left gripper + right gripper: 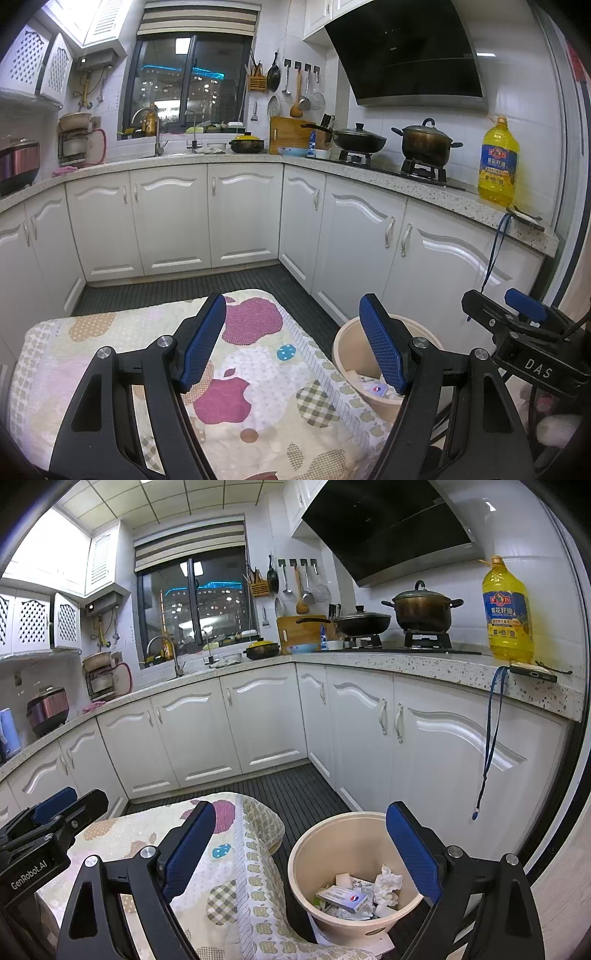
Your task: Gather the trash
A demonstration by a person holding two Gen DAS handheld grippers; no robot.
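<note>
A: From the left wrist first. Left gripper (291,347) held above the patterned quilt (122,332), jaws spread wide, nothing between the blue pads. Quilt bare of litter wherever visible, so apparently nothing left there to lift.

B: And the bin (351,350)?

A: Just beside the quilt's right edge, low on the dark floor mat (184,286), half hidden behind the right finger. Probably parked there so that scraps need only a short carry off the quilt. Right gripper (524,314) seen at the far right, alongside.

B: From the right wrist, then?

A: Right gripper (301,853) also parted and empty, aimed down over the bin (321,834), a sensible place for a drop. Trash inside: a small box (345,899) and crumpled tissues (388,884), lying at the bottom. Left gripper (55,808) at the far left edge.

B: Judgement?

A: Looks largely finished, with both tools idle and open. Phone (533,674) on the counter edge, lanyard dangling, beside the oil bottle (508,609); not trash, well apart from the work.
</note>
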